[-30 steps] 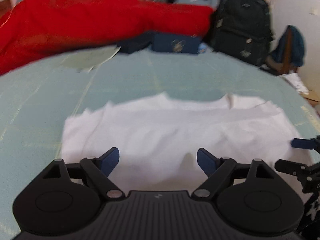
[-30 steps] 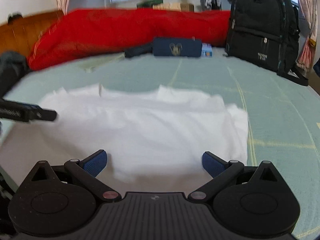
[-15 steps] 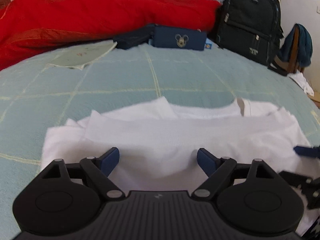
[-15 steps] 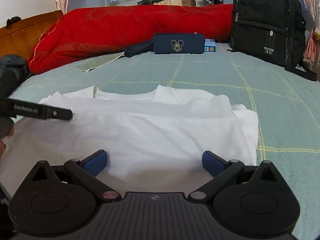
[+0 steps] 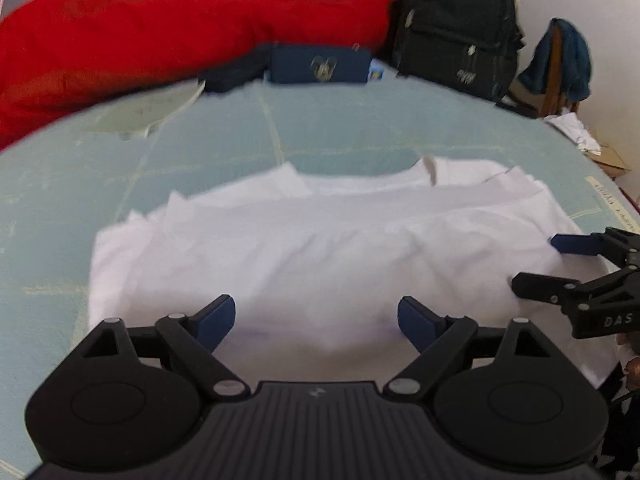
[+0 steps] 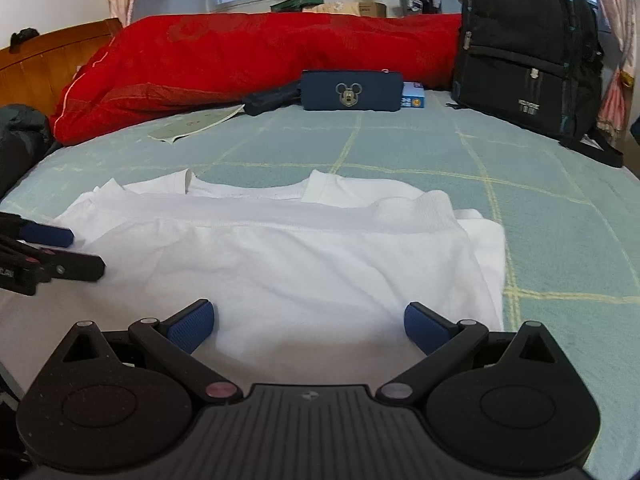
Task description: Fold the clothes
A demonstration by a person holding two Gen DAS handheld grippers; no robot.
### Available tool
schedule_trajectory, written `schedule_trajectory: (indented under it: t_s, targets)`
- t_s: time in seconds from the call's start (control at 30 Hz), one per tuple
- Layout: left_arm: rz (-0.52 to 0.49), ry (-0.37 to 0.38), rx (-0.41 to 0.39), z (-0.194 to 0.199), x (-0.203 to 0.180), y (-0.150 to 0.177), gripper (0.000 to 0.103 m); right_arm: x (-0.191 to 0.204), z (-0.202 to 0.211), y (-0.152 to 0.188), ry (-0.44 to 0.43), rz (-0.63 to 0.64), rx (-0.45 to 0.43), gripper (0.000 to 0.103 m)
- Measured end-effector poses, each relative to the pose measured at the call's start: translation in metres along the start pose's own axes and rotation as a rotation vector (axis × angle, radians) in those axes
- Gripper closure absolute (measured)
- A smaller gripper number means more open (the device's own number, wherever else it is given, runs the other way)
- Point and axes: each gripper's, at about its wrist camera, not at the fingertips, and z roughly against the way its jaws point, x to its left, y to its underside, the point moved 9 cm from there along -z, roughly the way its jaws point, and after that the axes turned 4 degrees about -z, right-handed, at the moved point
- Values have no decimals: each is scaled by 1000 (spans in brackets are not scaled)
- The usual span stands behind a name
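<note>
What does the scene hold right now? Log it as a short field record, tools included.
garment: white T-shirt, partly folded, lying flat on the bed
left tool: open, holding nothing, over the shirt's near edge
right tool: open, holding nothing, over the shirt's near edge
behind shirt: red quilt, navy pouch, black backpack

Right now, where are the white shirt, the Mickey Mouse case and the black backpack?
white shirt [image 6: 288, 256]: right wrist view, middle of the folded top layer.
Mickey Mouse case [image 6: 351, 91]: right wrist view, on the mouse badge.
black backpack [image 6: 524, 44]: right wrist view, front pocket.
</note>
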Motion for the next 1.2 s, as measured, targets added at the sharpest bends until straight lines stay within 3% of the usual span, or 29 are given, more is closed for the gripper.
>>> schedule_trajectory:
  t_s: [0.1, 0.33, 0.47, 0.63, 0.73, 0.87, 0.93, 1.03, 1.2]
  targets:
    - [28, -16, 46, -7, 7, 11, 14, 1, 6, 2, 15, -10, 2, 0]
    - [60, -22, 3, 12, 15, 9, 14, 2, 21, 1, 23, -36, -15, 0]
    - [97, -7, 38, 5, 22, 21, 14, 7, 18, -1, 25, -30, -25, 0]
    - [107, -7, -11, 19, 25, 11, 14, 5, 5, 12, 70, -2, 24, 0]
    - [138, -30, 33, 8, 39, 18, 13, 6, 5, 13, 72, 5, 22, 0]
    - [173, 18, 39, 12, 46, 13, 13, 5, 5, 14, 67, 5, 20, 0]
    - [160, 26, 0, 16, 48, 1, 13, 5, 4, 14, 69, 7, 20, 0]
    - [128, -7, -9, 6, 52, -6, 13, 5, 4, 14, 72, 12, 19, 0]
    - [151, -31, 49, -21, 63, -1, 14, 4, 5, 15, 61, 11, 17, 0]
